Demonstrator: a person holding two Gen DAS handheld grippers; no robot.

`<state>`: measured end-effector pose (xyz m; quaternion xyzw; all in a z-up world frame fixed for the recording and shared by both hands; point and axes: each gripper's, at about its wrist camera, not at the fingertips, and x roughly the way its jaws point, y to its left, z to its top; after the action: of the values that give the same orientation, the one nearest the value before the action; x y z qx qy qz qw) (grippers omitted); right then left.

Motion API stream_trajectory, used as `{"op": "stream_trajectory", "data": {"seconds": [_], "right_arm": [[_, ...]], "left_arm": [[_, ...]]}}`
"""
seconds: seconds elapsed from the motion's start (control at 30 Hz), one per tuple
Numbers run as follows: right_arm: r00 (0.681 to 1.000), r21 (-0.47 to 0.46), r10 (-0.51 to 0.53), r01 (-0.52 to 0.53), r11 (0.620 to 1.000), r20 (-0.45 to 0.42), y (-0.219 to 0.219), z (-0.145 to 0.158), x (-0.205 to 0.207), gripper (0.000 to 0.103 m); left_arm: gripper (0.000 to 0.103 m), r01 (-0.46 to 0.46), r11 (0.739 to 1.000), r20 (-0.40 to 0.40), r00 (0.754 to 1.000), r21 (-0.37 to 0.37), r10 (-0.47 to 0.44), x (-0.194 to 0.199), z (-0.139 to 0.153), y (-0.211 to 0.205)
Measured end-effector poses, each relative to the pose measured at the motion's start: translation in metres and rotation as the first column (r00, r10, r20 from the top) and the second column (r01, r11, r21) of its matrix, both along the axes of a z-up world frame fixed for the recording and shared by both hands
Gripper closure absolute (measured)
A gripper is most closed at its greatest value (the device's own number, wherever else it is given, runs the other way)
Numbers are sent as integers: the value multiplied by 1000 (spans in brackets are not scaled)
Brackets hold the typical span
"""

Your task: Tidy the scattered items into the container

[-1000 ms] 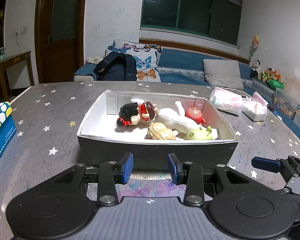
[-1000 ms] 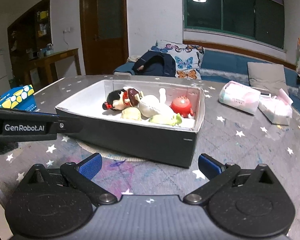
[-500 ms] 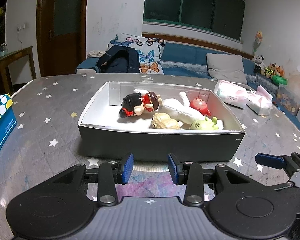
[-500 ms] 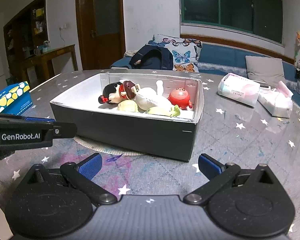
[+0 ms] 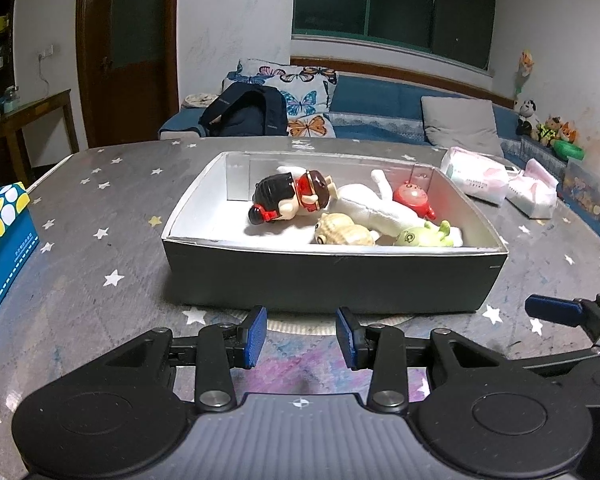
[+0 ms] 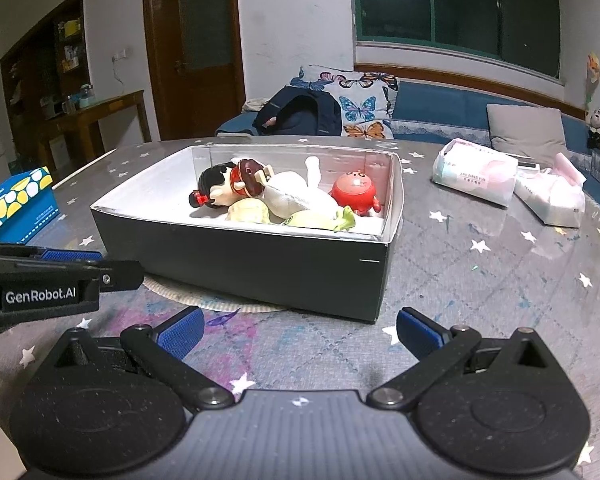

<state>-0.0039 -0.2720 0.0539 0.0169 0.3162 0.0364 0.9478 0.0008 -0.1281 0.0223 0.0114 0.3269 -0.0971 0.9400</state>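
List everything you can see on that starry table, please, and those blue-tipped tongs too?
Box: one, dark outside, white inside, table centre.
Doll: one, black-haired, red-trimmed, in box.
Plush toy: one, white, in box.
Round toy: one, red, in box.
Shell-like toy: one, beige, in box.
Green toy: one, in box.
Carton: one, blue and yellow, table's left edge.
Tissue packs: two, white-pink, far right.
Left gripper: open, empty.
Right gripper: open, empty.

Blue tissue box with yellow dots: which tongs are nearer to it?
Left. The left tongs sit just right of the blue tissue box; the right tongs lie farther right, beyond them.
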Motion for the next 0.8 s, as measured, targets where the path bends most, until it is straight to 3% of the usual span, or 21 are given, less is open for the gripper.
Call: {"op": "stream_trajectory", "data": {"seconds": [0.8], "right_arm": [[999,10,2,-1,1000,-34,-2,-6,19,0]], "left_arm": [[63,-6,999,-32,999,33,7,17,-7,-4]]}}
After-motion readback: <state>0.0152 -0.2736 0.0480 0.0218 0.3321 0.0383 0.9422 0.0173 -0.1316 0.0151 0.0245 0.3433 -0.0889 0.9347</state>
